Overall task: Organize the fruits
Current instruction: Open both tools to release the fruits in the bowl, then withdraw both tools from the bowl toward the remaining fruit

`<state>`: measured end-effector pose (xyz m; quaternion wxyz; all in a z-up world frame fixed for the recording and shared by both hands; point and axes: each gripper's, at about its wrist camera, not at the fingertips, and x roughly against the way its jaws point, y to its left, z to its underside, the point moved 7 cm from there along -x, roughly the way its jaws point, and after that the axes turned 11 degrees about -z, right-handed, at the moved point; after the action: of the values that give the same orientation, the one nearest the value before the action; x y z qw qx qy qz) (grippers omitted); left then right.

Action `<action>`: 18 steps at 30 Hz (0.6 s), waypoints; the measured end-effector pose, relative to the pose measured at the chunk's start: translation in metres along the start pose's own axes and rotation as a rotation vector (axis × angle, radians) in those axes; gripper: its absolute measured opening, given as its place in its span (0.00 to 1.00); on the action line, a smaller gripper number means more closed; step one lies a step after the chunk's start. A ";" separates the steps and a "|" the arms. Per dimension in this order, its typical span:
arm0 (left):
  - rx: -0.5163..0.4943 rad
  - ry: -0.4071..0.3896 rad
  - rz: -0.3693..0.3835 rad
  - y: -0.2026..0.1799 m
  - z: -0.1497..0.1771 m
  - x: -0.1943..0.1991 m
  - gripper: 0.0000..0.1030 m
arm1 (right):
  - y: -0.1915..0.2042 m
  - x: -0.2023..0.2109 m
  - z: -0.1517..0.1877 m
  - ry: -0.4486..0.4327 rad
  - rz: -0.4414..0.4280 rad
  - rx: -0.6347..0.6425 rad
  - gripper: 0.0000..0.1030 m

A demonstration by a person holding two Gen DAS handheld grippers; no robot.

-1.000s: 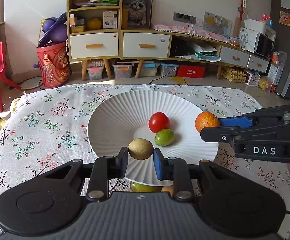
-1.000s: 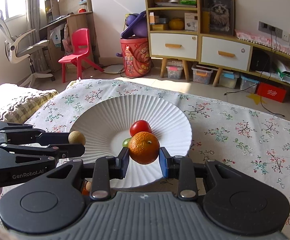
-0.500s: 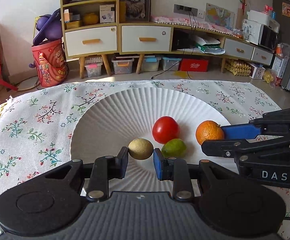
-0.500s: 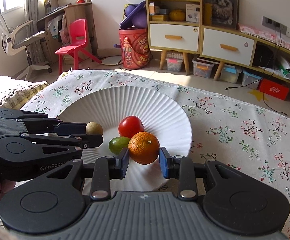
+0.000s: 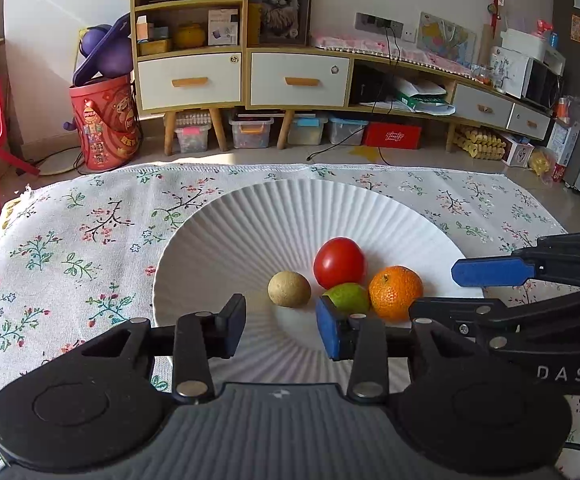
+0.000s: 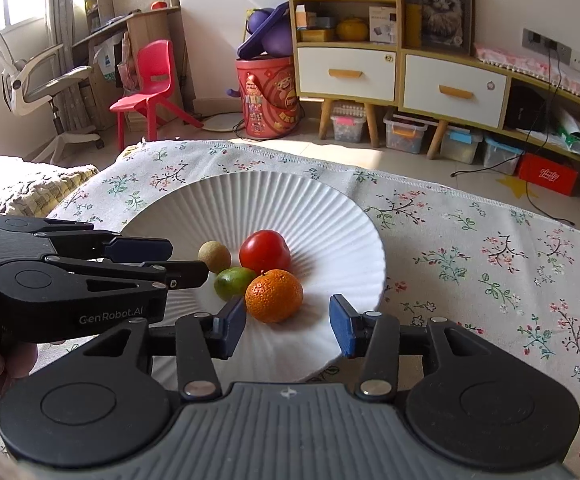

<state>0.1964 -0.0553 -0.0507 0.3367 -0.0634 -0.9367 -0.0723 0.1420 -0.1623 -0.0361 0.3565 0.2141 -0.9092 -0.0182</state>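
A white ribbed plate [image 5: 281, 216] [image 6: 290, 200] lies on the floral tablecloth. On it lie a red tomato [image 5: 338, 262] [image 6: 265, 252], a green lime [image 5: 348, 298] [image 6: 233, 281], a tan round fruit [image 5: 289, 289] [image 6: 214, 255] and an orange [image 5: 396, 292] [image 6: 273, 296]. My left gripper [image 5: 281, 330] is open and empty, just short of the tan fruit. My right gripper [image 6: 287, 326] is open and empty, its jaws on either side of the orange and apart from it. Each gripper shows from the side in the other's view.
The floral tablecloth [image 5: 69, 248] [image 6: 490, 260] covers the table around the plate. Beyond its far edge are a wooden cabinet [image 5: 241, 76], a red bucket [image 5: 103, 120] and a red chair [image 6: 149, 80]. A knitted cushion [image 6: 21, 188] lies at the left.
Both grippers moved forward over the plate and opened. The tan fruit left the left gripper and the orange left the right gripper; both now lie on the plate.
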 end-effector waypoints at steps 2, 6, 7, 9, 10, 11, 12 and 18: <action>-0.003 0.001 -0.001 0.002 0.002 0.005 0.31 | 0.001 0.002 0.000 -0.002 0.002 0.003 0.48; 0.003 -0.006 -0.004 0.006 0.004 0.017 0.40 | 0.001 0.006 -0.001 -0.009 0.009 -0.006 0.55; 0.005 -0.009 -0.003 0.007 0.004 0.021 0.42 | 0.000 0.008 0.000 -0.008 0.013 -0.008 0.56; 0.008 -0.012 -0.002 0.008 0.005 0.026 0.48 | 0.000 0.011 0.001 -0.007 0.018 -0.007 0.60; 0.009 -0.014 -0.002 0.009 0.005 0.030 0.51 | 0.001 0.013 0.002 -0.008 0.020 -0.005 0.61; 0.008 -0.016 -0.004 0.009 0.007 0.034 0.52 | 0.002 0.015 0.002 -0.010 0.021 -0.004 0.62; 0.008 -0.017 -0.006 0.010 0.008 0.037 0.54 | 0.003 0.017 0.003 -0.012 0.021 -0.004 0.63; 0.017 -0.018 -0.032 0.020 0.014 0.054 0.68 | 0.011 0.030 0.008 -0.020 0.016 0.007 0.71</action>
<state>0.1498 -0.0291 -0.0247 0.3275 -0.0459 -0.9412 -0.0692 0.1131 -0.1656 -0.0206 0.3466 0.2079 -0.9146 -0.0142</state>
